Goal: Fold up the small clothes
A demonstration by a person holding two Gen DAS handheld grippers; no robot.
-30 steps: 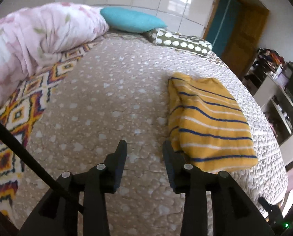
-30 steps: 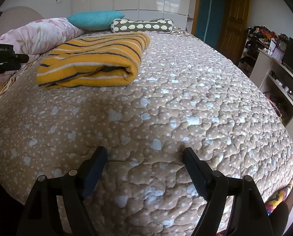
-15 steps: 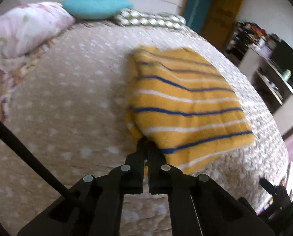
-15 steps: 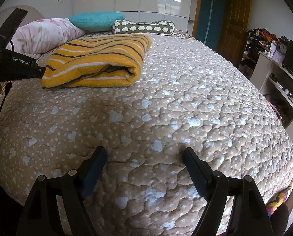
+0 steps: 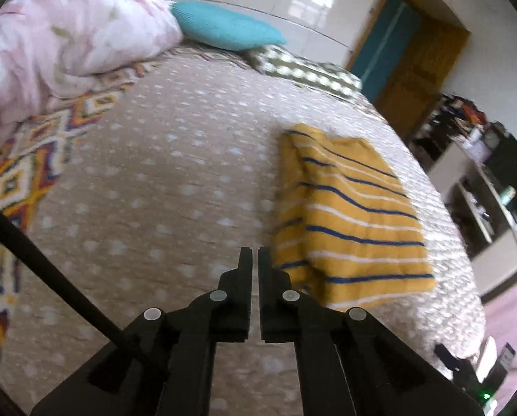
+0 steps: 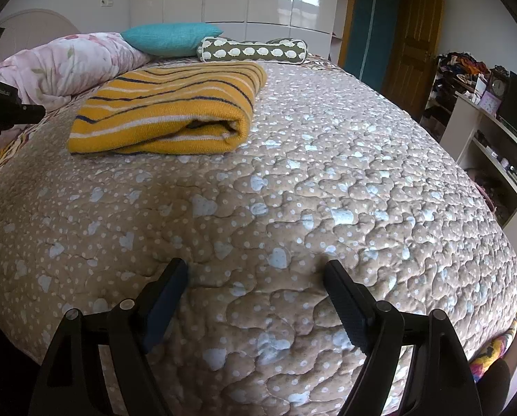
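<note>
A folded yellow garment (image 5: 348,222) with blue and white stripes lies on the beige dotted quilt (image 5: 161,180). In the right wrist view the same garment (image 6: 168,111) sits far back on the left, its fold facing me. My left gripper (image 5: 252,254) is shut, with nothing seen between its fingers. Its tips hover just left of the garment's near corner. Part of the left gripper's body (image 6: 12,114) shows at the left edge of the right wrist view. My right gripper (image 6: 255,270) stands open low over the bare quilt (image 6: 327,173), well short of the garment.
A pink floral duvet (image 5: 61,48), a teal pillow (image 5: 224,29) and a patterned bolster (image 6: 251,49) lie at the head of the bed. A patterned blanket (image 5: 19,180) edges the left side. Shelves (image 6: 494,131) and a wooden door (image 6: 414,45) stand to the right.
The left gripper's jaws went from open to shut. It swung in to the garment's near corner, then drew back to its left. The right gripper kept still.
</note>
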